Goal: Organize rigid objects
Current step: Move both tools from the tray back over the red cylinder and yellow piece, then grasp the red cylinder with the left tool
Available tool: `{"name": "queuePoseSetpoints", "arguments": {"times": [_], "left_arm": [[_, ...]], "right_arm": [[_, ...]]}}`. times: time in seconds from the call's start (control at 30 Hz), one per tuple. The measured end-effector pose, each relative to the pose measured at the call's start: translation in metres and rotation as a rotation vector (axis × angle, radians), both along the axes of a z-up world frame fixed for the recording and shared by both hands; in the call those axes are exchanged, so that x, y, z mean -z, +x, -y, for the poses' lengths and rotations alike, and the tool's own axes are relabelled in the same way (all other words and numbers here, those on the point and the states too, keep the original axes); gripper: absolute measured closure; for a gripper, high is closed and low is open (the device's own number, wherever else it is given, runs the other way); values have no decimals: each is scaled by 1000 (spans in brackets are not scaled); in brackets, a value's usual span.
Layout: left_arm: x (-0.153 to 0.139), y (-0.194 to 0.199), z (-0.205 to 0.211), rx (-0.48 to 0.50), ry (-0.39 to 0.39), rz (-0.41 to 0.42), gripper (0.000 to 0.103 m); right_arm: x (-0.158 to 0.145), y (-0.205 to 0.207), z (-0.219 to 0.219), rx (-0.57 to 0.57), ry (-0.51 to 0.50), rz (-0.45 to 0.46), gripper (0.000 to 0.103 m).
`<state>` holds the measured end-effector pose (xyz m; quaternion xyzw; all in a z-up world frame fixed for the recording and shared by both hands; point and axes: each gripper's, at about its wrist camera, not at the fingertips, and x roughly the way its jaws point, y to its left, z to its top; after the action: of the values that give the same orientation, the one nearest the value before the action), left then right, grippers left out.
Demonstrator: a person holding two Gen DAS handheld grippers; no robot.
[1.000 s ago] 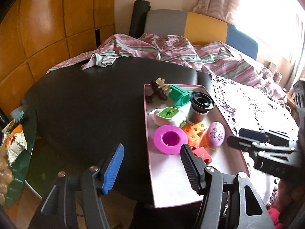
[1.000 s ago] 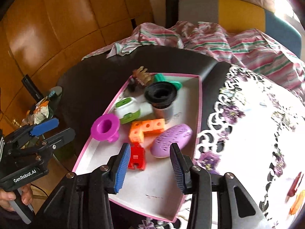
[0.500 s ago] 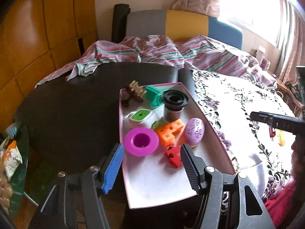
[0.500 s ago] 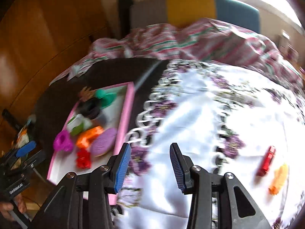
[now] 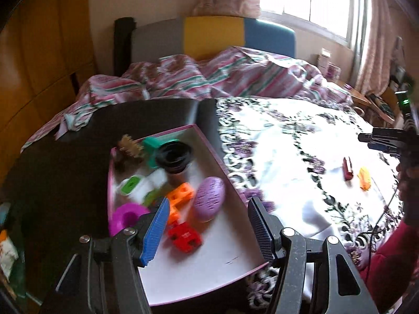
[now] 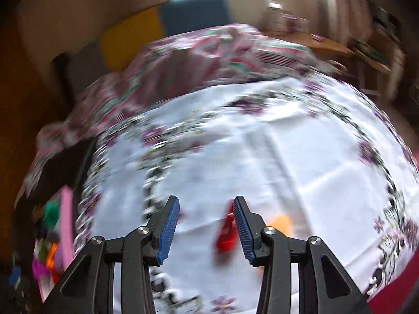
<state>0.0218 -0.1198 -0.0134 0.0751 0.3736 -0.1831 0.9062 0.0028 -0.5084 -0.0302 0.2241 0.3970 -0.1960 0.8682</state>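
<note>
A pink-rimmed white tray holds several toys: a red brick, an orange block, a purple oval, a magenta ring and a black cup. My left gripper is open and empty above the tray's near end. A red piece and an orange piece lie on the floral tablecloth. My right gripper is open over the cloth, with the red piece just inside its right finger and the orange piece beyond it. The right wrist view is blurred.
The white floral tablecloth covers the table's right half; the left half is dark bare tabletop. A striped blanket lies behind. The tray edge shows at far left in the right wrist view.
My right gripper swung right, away from the tray, across the tablecloth to the red and orange pieces. My left gripper turned right and stays over the tray. Both stay open.
</note>
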Motion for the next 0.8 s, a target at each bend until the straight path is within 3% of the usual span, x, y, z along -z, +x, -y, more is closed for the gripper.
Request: {"name": "queuePoseSetpoints", "arguments": {"times": [0.1,0.17,0.23,0.8], "left_arm": [[0,2,22,57,10,-5,40],[1,3,38,96,16,-9,40],[3,5,55,132,17,-27,40],[40,18,241,478,32,-174,45]], "right_arm": [[17,-20,30,140,49,29,60],[27,-30,50,230,168,39,59],[27,-39,62,287,203,71,59],[38,-51,74,348,316,102,59]]}}
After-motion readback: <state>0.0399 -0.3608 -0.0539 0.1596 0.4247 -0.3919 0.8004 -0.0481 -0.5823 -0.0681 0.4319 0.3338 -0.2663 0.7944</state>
